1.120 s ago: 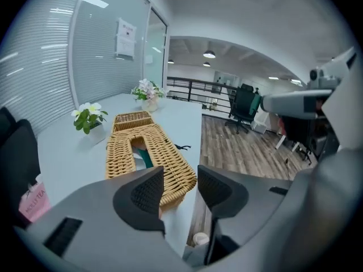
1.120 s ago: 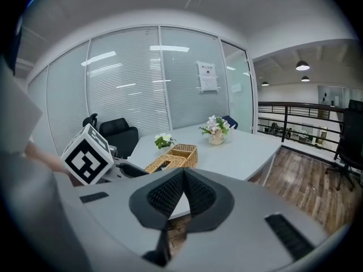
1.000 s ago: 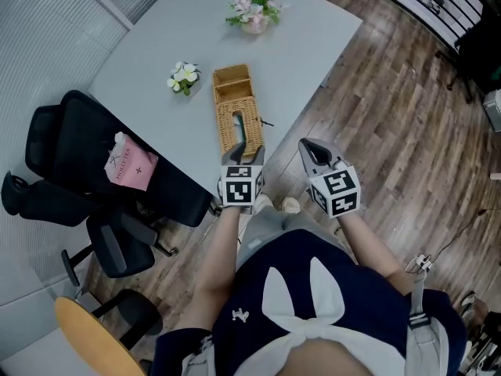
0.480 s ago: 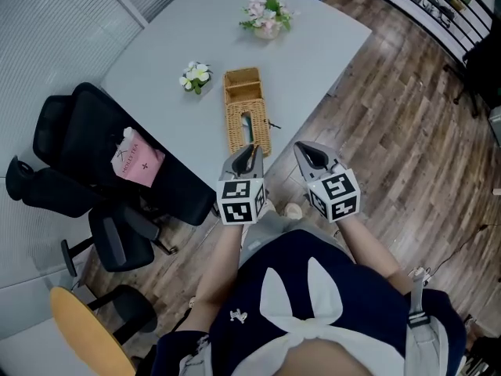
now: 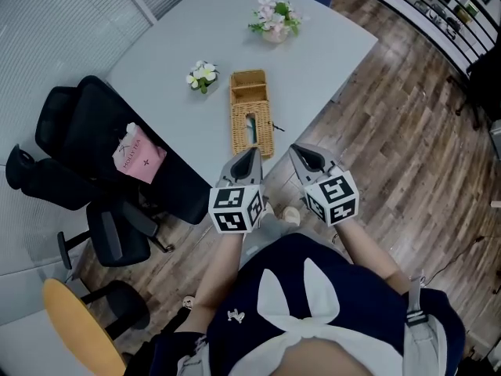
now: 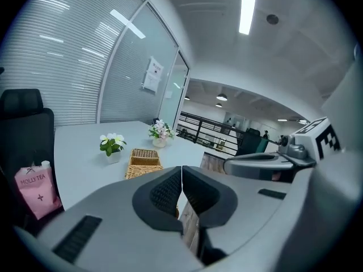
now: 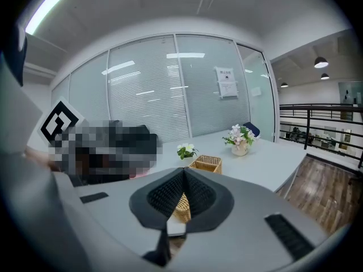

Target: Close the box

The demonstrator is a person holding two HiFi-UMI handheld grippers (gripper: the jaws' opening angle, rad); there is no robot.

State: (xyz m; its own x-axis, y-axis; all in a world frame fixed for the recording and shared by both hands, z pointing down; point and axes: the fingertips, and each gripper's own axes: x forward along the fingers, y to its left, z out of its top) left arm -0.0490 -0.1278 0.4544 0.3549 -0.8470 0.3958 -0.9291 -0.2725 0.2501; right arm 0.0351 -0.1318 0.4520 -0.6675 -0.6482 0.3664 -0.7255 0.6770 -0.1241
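A long wicker box (image 5: pixel 250 114) lies on the grey table (image 5: pixel 172 61), with its near end at the table's edge. A woven top with a slot covers its near part, and the far compartment shows open. My left gripper (image 5: pixel 250 153) hovers just short of the box's near end, jaws shut with nothing between them. My right gripper (image 5: pixel 300 153) is beside it, off the table's edge over the floor, also shut and empty. The left gripper view has the box (image 6: pixel 142 162) beyond the closed pads (image 6: pixel 167 192). In the right gripper view the box (image 7: pixel 206 163) lies beyond that gripper's shut jaws.
Two small flower pots stand on the table, one (image 5: pixel 203 76) left of the box and one (image 5: pixel 274 20) at the far end. A black office chair (image 5: pixel 86 147) with a pink bag (image 5: pixel 138 154) is against the table's left side. Wood floor (image 5: pixel 391 131) lies to the right.
The left gripper's jaws have closed and it has drawn back from the box's near end toward the person. The right gripper has kept its place beside it.
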